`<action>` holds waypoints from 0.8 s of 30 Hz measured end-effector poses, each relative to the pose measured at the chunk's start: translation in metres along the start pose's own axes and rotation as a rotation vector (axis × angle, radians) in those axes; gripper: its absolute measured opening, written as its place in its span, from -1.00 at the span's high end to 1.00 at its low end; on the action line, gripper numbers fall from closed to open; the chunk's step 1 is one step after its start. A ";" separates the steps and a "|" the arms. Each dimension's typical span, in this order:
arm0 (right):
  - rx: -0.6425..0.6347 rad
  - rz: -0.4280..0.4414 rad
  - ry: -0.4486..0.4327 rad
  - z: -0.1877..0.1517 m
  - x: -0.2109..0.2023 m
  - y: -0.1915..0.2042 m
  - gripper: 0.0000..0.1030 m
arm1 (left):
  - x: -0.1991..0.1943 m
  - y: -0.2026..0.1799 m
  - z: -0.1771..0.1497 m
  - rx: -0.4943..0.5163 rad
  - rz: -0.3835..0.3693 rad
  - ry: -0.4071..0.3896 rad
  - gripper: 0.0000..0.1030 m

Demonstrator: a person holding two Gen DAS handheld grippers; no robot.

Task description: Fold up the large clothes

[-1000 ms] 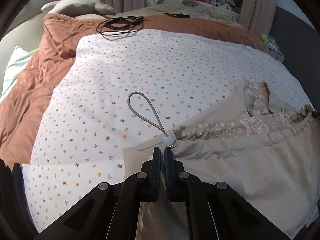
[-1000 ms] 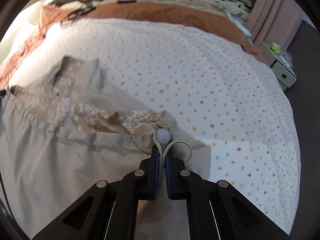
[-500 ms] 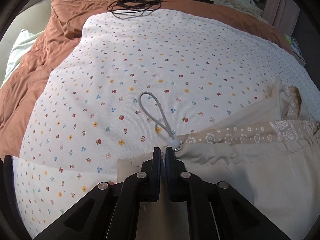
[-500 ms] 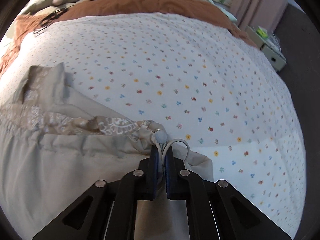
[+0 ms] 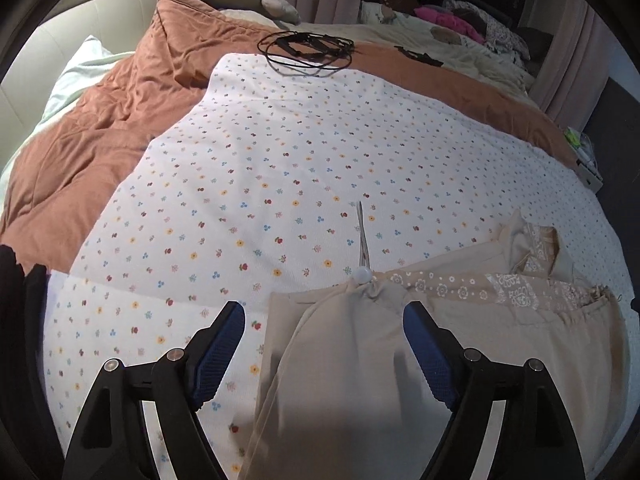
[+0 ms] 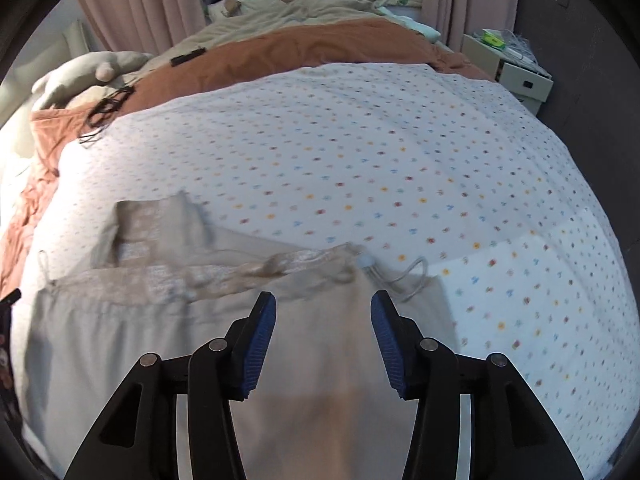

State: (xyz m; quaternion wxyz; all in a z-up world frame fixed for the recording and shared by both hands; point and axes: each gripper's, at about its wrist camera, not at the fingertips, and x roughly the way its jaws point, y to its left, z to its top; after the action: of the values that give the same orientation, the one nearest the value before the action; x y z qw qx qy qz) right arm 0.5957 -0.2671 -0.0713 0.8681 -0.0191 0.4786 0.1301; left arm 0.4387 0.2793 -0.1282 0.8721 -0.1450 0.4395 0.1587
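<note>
- A second ago both grippers were clamped at the beige garment's top corners; their jaws have just been opening, and the cloth now lies released on the bed.
- The left gripper (image 5: 323, 354) stands wide apart, nothing pinched; the beige garment (image 5: 460, 360) lies flat beneath it on the floral sheet (image 5: 280, 168).
- The right gripper (image 6: 323, 347) stands partly apart and empty, above the garment's corner with the cord loop (image 6: 404, 274).
- Judged step: one fold laid down. Next likely calls for regripping an edge for another fold.
</note>
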 end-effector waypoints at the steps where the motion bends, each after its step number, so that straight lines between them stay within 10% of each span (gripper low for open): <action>1: -0.003 0.027 0.006 -0.002 -0.003 0.010 0.05 | -0.006 0.001 -0.004 -0.006 -0.004 -0.001 -0.60; 10: -0.079 0.160 0.090 -0.027 0.011 0.102 0.05 | -0.038 0.017 -0.036 -0.058 -0.014 -0.003 -0.60; 21: -0.149 0.128 0.214 -0.054 0.078 0.167 0.05 | -0.043 0.045 -0.074 -0.118 0.006 0.055 -0.60; 24: -0.176 0.117 0.202 -0.056 0.088 0.172 0.44 | -0.040 0.049 -0.082 -0.133 -0.005 0.075 -0.60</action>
State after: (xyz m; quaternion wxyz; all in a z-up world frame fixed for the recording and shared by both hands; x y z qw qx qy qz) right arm 0.5524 -0.0911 -0.1591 0.8013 -0.0800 0.5508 0.2194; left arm 0.3378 0.2854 -0.1481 0.8439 -0.2094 0.4601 0.1798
